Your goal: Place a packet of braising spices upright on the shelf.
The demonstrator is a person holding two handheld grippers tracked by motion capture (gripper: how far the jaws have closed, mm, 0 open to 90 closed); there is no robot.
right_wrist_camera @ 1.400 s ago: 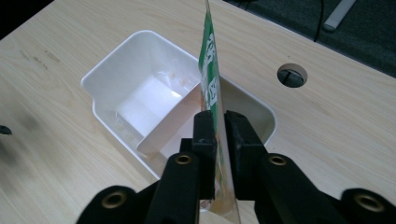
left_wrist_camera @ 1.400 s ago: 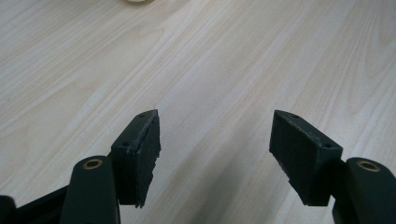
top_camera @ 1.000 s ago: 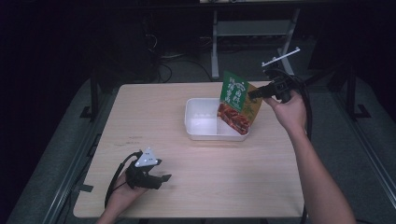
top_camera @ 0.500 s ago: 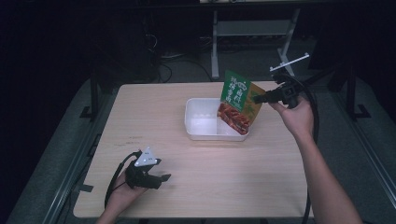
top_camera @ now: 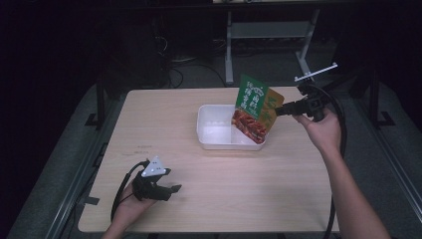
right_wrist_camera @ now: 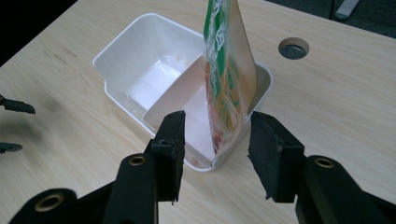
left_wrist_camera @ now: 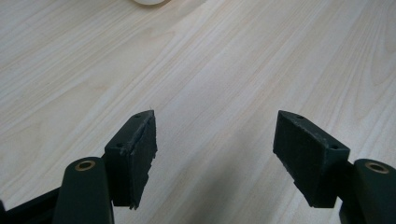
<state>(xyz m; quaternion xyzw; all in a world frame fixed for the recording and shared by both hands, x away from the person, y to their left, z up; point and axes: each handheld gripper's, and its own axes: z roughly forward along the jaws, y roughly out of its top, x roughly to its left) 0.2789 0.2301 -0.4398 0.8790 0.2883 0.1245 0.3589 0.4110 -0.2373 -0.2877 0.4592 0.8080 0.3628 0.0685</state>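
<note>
text: pouch (top_camera: 256, 110) bears large print, too blurred to read | else: none legible

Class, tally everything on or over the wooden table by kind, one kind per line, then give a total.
Food pouch, green and orange, standing in the white container: 1
White divided container: 1
Handheld grippers, left gripper resting on the table with open jaws, right gripper open beside the pouch: 2
Total: 4
</note>
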